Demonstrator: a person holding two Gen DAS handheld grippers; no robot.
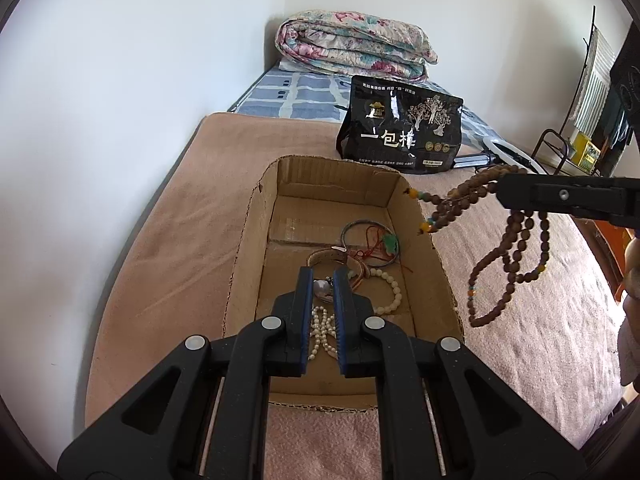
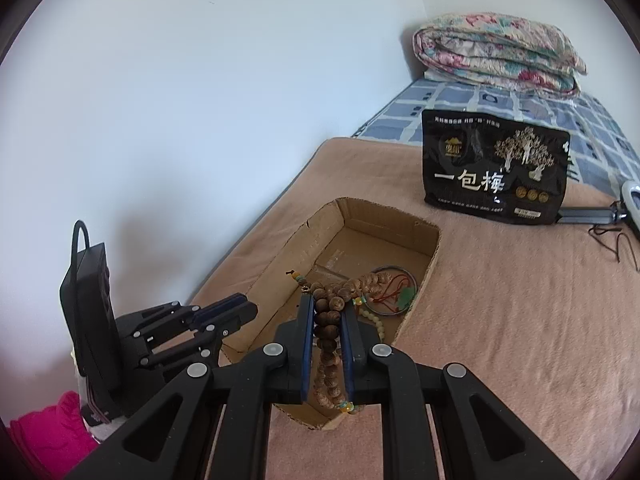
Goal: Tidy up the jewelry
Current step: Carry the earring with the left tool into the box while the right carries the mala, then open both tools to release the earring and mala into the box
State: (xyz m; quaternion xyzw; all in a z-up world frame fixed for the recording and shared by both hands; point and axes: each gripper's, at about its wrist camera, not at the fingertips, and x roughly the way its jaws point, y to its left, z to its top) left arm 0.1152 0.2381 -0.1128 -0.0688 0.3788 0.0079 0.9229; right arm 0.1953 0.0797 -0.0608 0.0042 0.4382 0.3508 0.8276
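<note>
Wooden beads [image 2: 328, 320] between right tongs [image 2: 328, 312]

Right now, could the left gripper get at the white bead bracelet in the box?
Probably not yet: the left gripper is shut on a pearl strand. The white bead bracelet lies uncovered in the open cardboard box, just beside it.

Two wrist views angled down, close over one shared cardboard box [image 1: 352, 184].
</note>
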